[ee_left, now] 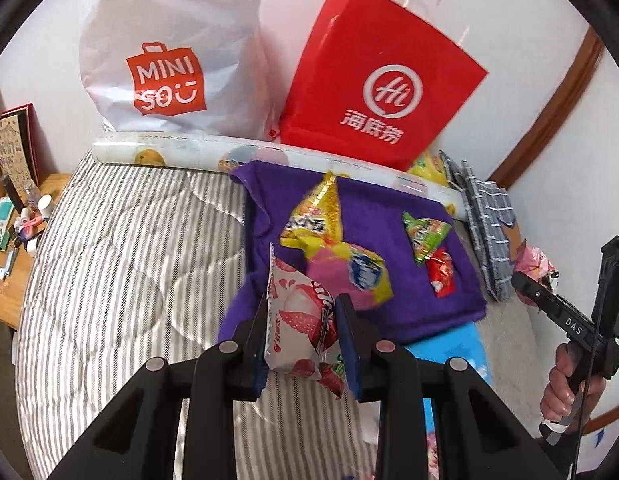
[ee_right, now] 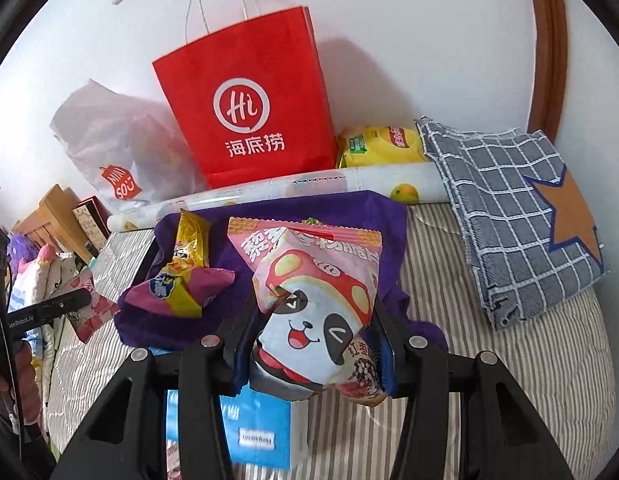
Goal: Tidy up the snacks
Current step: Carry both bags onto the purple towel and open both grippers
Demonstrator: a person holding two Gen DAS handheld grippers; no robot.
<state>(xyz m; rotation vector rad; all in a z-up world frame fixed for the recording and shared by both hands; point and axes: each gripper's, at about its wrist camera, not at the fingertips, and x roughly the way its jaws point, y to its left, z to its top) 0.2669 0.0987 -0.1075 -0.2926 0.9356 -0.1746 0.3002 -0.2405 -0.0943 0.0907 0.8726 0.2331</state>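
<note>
My left gripper (ee_left: 303, 322) is shut on a white and red strawberry snack pack (ee_left: 297, 320), held above the near edge of a purple cloth (ee_left: 373, 216). On the cloth lie a yellow pack (ee_left: 319, 216), a pink and yellow pack (ee_left: 349, 272), a green pack (ee_left: 423, 234) and a small red pack (ee_left: 441, 272). My right gripper (ee_right: 315, 320) is shut on a pink panda snack bag (ee_right: 317, 300), held over the purple cloth (ee_right: 341, 208). The right gripper also shows at the right of the left wrist view (ee_left: 525, 276).
A red paper bag (ee_left: 373, 84) and a white Miniso bag (ee_left: 165, 52) lean on the wall behind a rolled sheet (ee_left: 189, 152). A checked cloth (ee_right: 505, 208) lies right, a blue box (ee_right: 257, 428) near me. A cluttered wooden shelf (ee_left: 13, 216) borders the striped bed (ee_left: 121, 272).
</note>
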